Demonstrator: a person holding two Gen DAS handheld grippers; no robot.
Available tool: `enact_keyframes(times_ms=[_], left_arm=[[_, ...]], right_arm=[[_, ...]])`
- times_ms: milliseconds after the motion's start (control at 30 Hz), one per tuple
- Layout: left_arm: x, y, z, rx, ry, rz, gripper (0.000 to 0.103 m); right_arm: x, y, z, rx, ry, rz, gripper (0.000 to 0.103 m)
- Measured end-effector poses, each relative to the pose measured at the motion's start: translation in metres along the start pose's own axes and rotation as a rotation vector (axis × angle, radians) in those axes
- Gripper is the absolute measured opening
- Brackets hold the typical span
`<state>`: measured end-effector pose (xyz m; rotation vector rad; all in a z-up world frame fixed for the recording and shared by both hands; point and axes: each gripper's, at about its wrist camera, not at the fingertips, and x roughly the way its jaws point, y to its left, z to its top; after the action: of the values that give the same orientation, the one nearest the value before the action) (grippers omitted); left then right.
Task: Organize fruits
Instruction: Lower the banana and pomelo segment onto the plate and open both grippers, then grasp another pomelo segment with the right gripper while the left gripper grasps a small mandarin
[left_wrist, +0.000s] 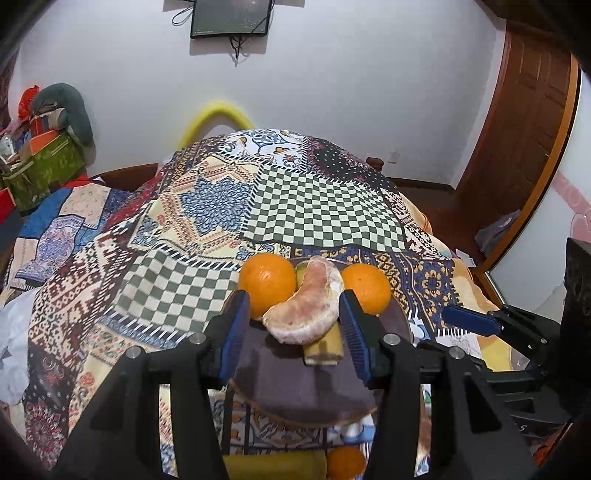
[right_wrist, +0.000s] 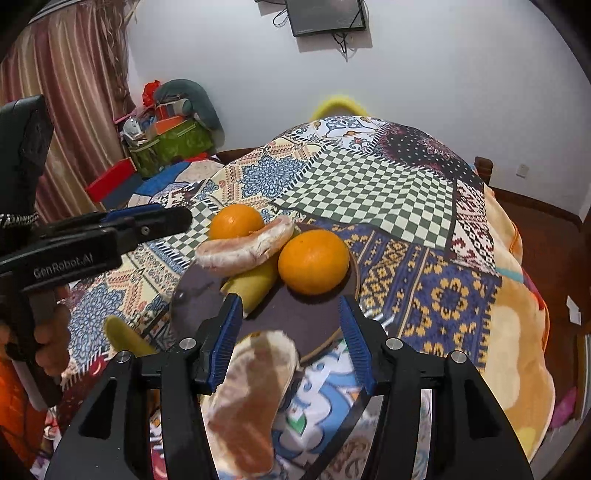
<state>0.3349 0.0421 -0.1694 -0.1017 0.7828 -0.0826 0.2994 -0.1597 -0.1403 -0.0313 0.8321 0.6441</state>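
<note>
while both grippers hang over the patchwork quilt (left_wrist: 314, 206), the fruits sit mostly on a dark round plate (left_wrist: 314, 391) near the quilt's front edge. on the plate: one orange (left_wrist: 266, 284) at the far left, a second orange (left_wrist: 366, 283) at the far right, a peeled pomelo segment (left_wrist: 306, 314) curved between them and touching the left orange, lying on top of a banana (left_wrist: 325, 350). left gripper (left_wrist: 295, 321) hovers right at the segment, jaws spread, blue pads either side of it with gaps showing, not pinching it. from the right wrist view the right gripper (right_wrist: 291, 328) is over the plate's near rim, jaws spread too, a second peeled pomelo segment (right_wrist: 255, 398) blurred and close between and below the fingers; cannot tell if a pad touches it, it does not look clamped. same view shows the plate (right_wrist: 207, 295) with both oranges, the near one (right_wrist: 313, 261) beside the banana (right_wrist: 255, 284), the far one (right_wrist: 236, 221) behind the first segment (right_wrist: 245, 249). another banana (right_wrist: 125, 338) lies off the plate on the quilt to the left. a small orange (left_wrist: 345, 463) and that banana (left_wrist: 275, 466) show at the bottom of the left wrist view, in front of the plate. a hand (right_wrist: 55, 339) grips the left gripper's handle. a dark screen (left_wrist: 231, 16) hangs on the white wall.
</note>
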Motion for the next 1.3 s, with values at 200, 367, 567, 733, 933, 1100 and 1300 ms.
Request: enact_keyframes(times_ms=[200, 367, 567, 733, 933, 1100, 1300], left_arm=[[-0.025, 0.003, -0.014, 0.002, 0.005, 0.019, 0.055], [-0.042, 0.005, -0.031, -0.003, 0.027, 0.024, 0.06], [-0.057, 0.004, -0.06, -0.005, 0.075, 0.034, 0.065], [-0.06, 0.004, -0.082, -0.018, 0.121, 0.031, 0.065], [-0.059, -0.002, -0.106, -0.018, 0.176, -0.004, 0.065], [-0.051, -0.013, -0.117, 0.004, 0.196, -0.014, 0.065], [-0.042, -0.024, -0.128, 0.031, 0.208, -0.034, 0.052]], right_arm=[[-0.014, 0.009, -0.011, 0.004, 0.005, -0.001, 0.051], [-0.028, 0.016, -0.021, 0.0, 0.009, -0.009, 0.051], [-0.039, 0.022, -0.034, -0.005, 0.012, -0.026, 0.056], [-0.044, 0.028, -0.046, -0.012, 0.026, -0.03, 0.057], [-0.042, 0.032, -0.059, -0.006, 0.052, -0.023, 0.057], [-0.039, 0.031, -0.067, 0.019, 0.071, -0.016, 0.057], [-0.039, 0.025, -0.074, 0.048, 0.085, -0.015, 0.057]])
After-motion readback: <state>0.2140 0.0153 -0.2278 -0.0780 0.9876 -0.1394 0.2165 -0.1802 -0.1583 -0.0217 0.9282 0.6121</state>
